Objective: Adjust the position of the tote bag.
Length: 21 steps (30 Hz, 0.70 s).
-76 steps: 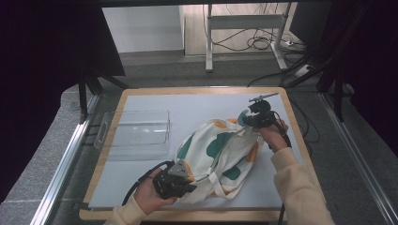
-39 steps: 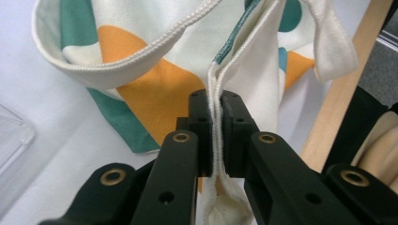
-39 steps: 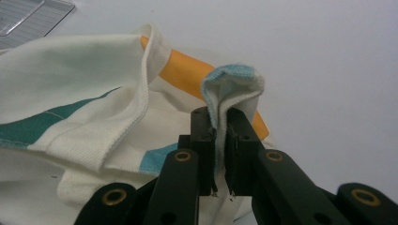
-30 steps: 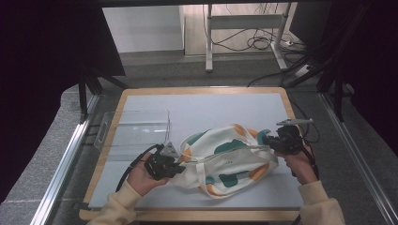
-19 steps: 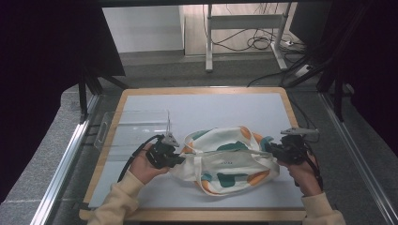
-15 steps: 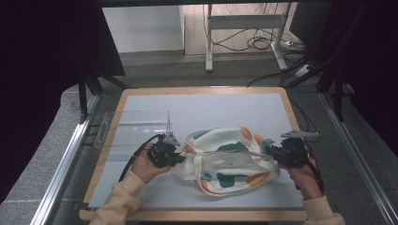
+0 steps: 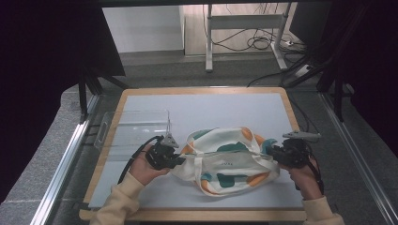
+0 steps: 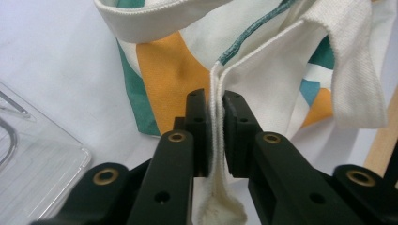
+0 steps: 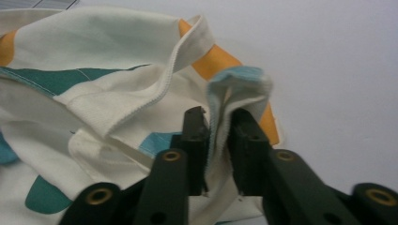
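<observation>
Tote bag (image 7: pixel 230 161) flat on table mat (image 7: pixel 225 110), clear tray (image 7: pixel 133 129) beside it.

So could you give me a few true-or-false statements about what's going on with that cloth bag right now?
1. The patterned cloth bag lies on the white table surface. True.
2. The left gripper has the bag's white hem between its jaws. True; the jaws have just been opening slightly, with the cloth between them.
3. The right gripper is lifted well away from the bag. False; it is at the bag's right edge, with a fold of cloth between its jaws, which have just been opening.
4. The bag sits inside the clear plastic tray. False; the tray stands beside it, to the left.
5. The bag is plain black. False; it is cream with green, orange and blue patches.
</observation>
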Motion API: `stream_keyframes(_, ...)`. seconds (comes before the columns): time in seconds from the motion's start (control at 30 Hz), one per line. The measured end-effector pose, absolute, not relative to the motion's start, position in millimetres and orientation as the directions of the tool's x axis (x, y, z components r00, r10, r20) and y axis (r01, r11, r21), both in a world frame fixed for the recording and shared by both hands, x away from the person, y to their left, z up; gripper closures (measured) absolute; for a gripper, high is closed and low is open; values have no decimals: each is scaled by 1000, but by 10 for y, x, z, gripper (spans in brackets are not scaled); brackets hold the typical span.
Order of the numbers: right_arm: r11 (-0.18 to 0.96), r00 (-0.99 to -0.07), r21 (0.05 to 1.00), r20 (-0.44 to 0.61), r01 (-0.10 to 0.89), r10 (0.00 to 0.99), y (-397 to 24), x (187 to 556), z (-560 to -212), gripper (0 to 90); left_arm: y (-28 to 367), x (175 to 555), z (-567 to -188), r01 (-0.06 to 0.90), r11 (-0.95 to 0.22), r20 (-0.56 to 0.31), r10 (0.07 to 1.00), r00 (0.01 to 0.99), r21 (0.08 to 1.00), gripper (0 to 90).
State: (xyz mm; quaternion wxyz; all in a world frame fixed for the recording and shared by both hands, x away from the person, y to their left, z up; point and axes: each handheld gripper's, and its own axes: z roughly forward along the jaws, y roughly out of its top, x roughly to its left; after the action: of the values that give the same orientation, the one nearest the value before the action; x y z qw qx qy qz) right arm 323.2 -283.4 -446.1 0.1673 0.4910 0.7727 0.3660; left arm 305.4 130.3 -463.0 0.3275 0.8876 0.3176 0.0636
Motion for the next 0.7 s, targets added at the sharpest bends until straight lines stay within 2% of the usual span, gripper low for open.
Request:
stream_keyframes(0.03, 238, -456, 730, 112, 641, 883, -2853, 3233, -4453, 656, 1317, 3044, -4614, 518, -583, -102, 597, 796, 626, 779)
stream_keyframes(0.13, 220, -435, 733, 114, 643, 893, -2910, 3234, -4429, 473, 1352, 3001, -4558, 498, -572, -121, 570, 813, 652, 652)
stream_keyframes(0.23, 176, -404, 752, 129, 635, 906, -2974, 3221, -4369, 361, 1368, 2942, -4465, 473, -567, -115, 552, 826, 674, 517)
stream_keyframes(0.33, 145, -390, 778, 137, 612, 911, -3028, 3185, -4263, 319, 1389, 2889, -4363, 453, -553, -92, 559, 824, 699, 456)
stream_keyframes(0.43, 180, -433, 796, 112, 578, 894, -3013, 3133, -4158, 294, 1415, 2863, -4301, 439, -530, -81, 567, 820, 725, 387)
stream_keyframes(0.57, 229, -510, 821, 85, 522, 856, -2887, 3060, -4042, 287, 1416, 2853, -4289, 432, -509, -70, 584, 809, 745, 359)
stream_keyframes(0.7, 249, -588, 837, 105, 488, 802, -2711, 3031, -4013, 287, 1419, 2862, -4288, 426, -491, -54, 606, 794, 760, 353)
